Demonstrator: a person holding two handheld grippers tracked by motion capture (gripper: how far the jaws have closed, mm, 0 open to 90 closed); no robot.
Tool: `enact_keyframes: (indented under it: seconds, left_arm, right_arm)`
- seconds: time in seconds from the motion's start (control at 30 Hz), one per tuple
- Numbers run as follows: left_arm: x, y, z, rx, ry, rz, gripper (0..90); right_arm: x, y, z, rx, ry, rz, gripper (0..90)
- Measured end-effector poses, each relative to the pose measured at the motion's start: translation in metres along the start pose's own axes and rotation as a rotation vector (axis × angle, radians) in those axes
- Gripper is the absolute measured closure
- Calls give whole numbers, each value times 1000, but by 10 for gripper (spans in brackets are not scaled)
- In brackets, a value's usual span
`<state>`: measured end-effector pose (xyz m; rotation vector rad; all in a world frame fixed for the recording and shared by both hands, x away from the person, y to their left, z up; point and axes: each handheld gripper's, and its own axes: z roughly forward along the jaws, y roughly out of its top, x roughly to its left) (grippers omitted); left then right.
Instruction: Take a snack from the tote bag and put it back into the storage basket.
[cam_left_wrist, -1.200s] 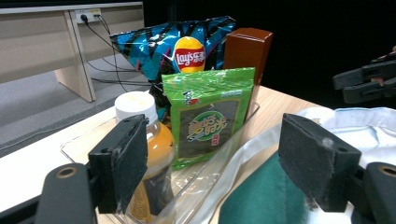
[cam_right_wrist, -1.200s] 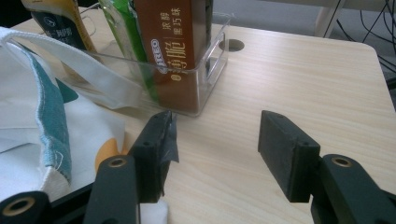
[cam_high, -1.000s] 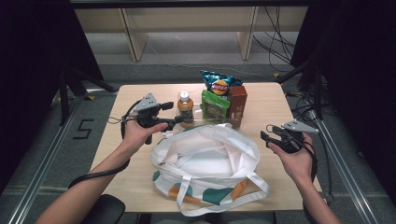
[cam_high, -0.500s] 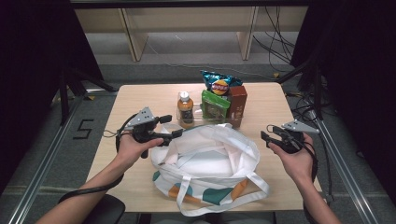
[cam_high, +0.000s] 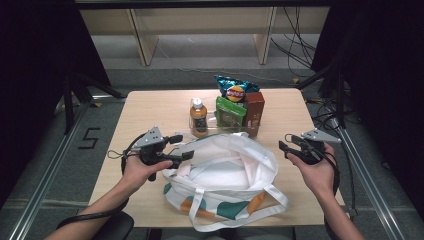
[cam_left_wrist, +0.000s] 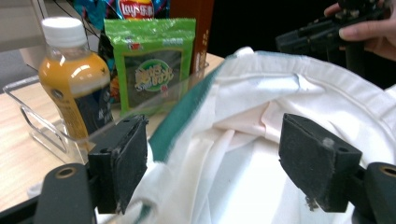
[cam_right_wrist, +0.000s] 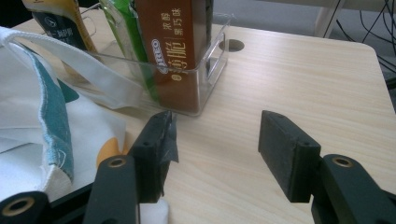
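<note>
While the left gripper (cam_high: 181, 148) hangs with jaws apart over the white bag's (cam_high: 225, 170) left rim, the right gripper (cam_high: 289, 145) waits, jaws apart, just right of it.

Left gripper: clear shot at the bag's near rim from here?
Probably yes. The left gripper has its jaws open around the white bag's rim, nothing between them; the bottle sits off to the side.
</note>
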<state>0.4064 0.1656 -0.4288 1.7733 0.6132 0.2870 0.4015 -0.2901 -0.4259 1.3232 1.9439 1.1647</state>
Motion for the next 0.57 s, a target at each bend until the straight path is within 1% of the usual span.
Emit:
enact_keyframes:
  seconds: [0.03,0.07,0.1,0.13,0.17,0.2,0.37,0.4,0.43,0.47,0.5,0.57]
  left_arm:
    - [-1,-3,0,-3,-7,-3,231]
    - [-3,-7,0,5,1,-2,231]
    - [-3,-7,0,5,1,-2,231]
    - [-5,-11,1,6,0,-1,231]
    - [-5,-11,2,-1,-8,-4,231]
    - [-6,-11,3,-6,-8,-6,231]
    - [-10,-7,4,-19,2,4,231]
    - [-10,-8,5,-29,-11,3,230]
    - [-11,-8,4,-27,-11,4,231]
    - [-11,-9,2,-22,-2,5,231]
    - [-11,-9,2,-22,-2,5,230]
    - [-11,-9,1,-36,0,-3,230]
  right_arm:
    - [0,0,0,0,-1,1,457]
    - [0,0,0,4,7,14,458]
    - [0,0,0,4,8,18,457]
    - [0,-1,0,1,13,19,457]
    - [0,-1,0,7,6,13,457]
    - [0,-1,0,5,6,17,456]
    - [-1,-1,0,9,5,11,454]
    - [3,-1,-1,23,1,55,452]
    - [2,-1,0,14,0,34,452]
    - [1,-1,0,6,1,30,451]
    - [-1,-1,0,3,-1,16,451]
    - [-1,-1,0,4,-2,15,451]
